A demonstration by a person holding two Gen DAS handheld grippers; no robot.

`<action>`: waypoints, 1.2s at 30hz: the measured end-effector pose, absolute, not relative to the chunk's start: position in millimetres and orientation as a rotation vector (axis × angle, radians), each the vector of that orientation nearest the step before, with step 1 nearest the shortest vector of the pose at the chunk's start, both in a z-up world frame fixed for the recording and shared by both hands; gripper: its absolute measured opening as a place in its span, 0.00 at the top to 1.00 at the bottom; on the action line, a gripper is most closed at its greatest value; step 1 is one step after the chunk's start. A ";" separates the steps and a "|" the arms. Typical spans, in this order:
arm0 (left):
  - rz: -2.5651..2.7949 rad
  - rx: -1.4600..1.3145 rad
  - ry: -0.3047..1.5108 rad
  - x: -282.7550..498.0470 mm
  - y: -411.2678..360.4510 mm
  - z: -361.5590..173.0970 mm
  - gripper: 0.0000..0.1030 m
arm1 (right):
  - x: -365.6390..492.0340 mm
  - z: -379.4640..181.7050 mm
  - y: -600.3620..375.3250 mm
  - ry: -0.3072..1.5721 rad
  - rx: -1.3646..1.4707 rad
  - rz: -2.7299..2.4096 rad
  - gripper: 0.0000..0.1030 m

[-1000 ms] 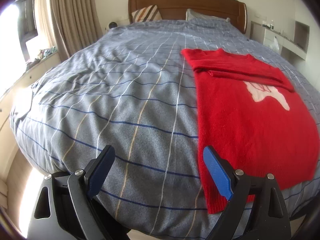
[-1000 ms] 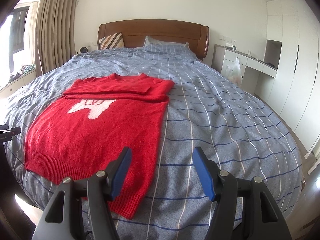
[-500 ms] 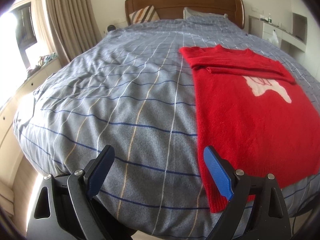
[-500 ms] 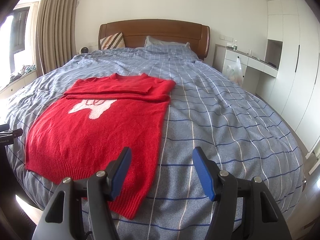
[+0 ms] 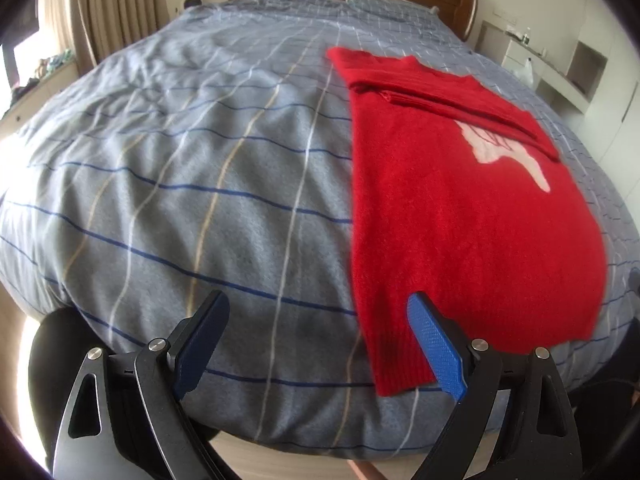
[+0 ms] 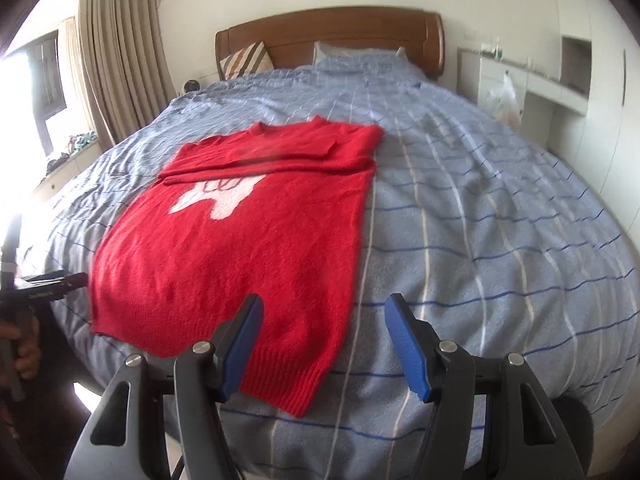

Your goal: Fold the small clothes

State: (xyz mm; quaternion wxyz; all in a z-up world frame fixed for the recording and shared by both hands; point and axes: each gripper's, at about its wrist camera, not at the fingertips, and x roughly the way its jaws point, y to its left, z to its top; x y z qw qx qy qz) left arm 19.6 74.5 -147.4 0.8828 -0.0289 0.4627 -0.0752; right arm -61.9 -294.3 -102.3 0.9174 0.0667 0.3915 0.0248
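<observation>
Red knit sweater (image 6: 236,256) lies flat on the grey checked bedspread (image 5: 180,184), collar far, ribbed hem at the near bed edge, and both sleeves are already folded across the chest so the body forms one narrow panel. I hold my left tongs (image 5: 318,340) wide open and empty beside the near left hem corner, and my right tongs (image 6: 324,340) partly open and empty over the near right corner. I judge this spacing lets me pinch both hem corners together and carry the hem toward the collar.
</observation>
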 end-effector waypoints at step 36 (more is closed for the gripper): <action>-0.450 -0.351 0.913 151.0 65.5 -57.1 0.99 | 54.4 -90.1 -346.8 0.828 0.564 0.270 0.95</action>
